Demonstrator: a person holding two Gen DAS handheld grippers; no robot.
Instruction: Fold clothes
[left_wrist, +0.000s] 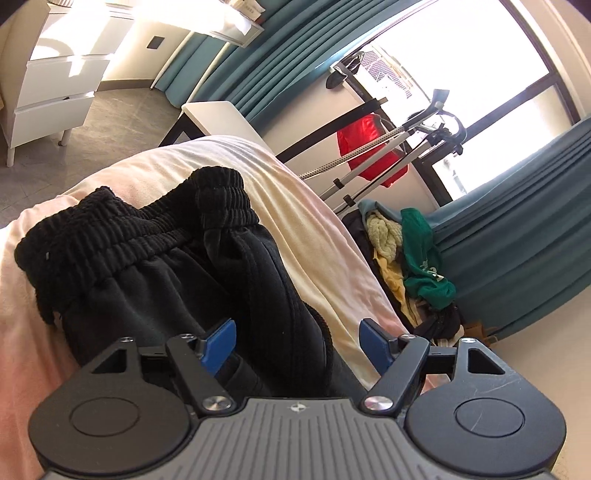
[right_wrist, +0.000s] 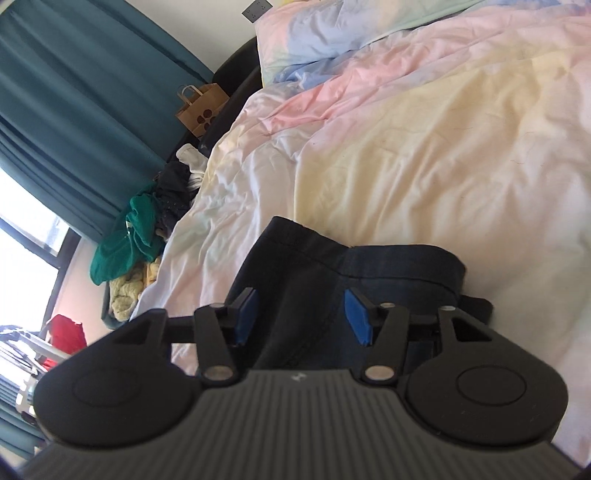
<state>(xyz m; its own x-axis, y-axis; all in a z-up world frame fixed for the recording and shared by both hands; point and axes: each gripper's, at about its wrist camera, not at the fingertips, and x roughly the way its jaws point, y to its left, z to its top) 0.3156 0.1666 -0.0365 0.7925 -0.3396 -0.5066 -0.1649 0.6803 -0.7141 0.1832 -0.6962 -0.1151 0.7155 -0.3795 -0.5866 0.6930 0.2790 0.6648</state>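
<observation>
Room: bedroom, bed (right_wrist: 424, 155) with pastel duvet takes most of both views, daylight from window (left_wrist: 461, 62)
Left gripper (left_wrist: 297, 343): angled down at the bed, jaws spread wide, blue pads (left_wrist: 221, 345) clear of the cloth, nothing clamped
Right gripper (right_wrist: 301, 315): angled down too, jaws apart, narrower gap than left, blue pads (right_wrist: 356, 315) not pressing anything
Black pants (left_wrist: 155, 258): lying on the duvet, 1 garment. Left view shows ribbed elastic waistband bunched at the far end, fabric running back under and between the left jaws. Right view shows a folded edge of it (right_wrist: 332, 266) between and just past the right jaws, resting on the bed
Contact: cannot tell if the pads brush the fabric, no pinch visible on either side
Near floor: clothes pile (left_wrist: 413, 258) beside the bed, green top on it, yellow and cream pieces under
Mid: garment steamer stand (left_wrist: 388, 155), red garment (left_wrist: 369, 147) hanging behind it
Far left view: white drawer unit (left_wrist: 55, 92), teal curtains (left_wrist: 524, 221), small white table (left_wrist: 218, 118)
Far right view: pillow (right_wrist: 332, 29), brown paper bag (right_wrist: 201, 107) beside the bed, wall socket (right_wrist: 256, 9)
</observation>
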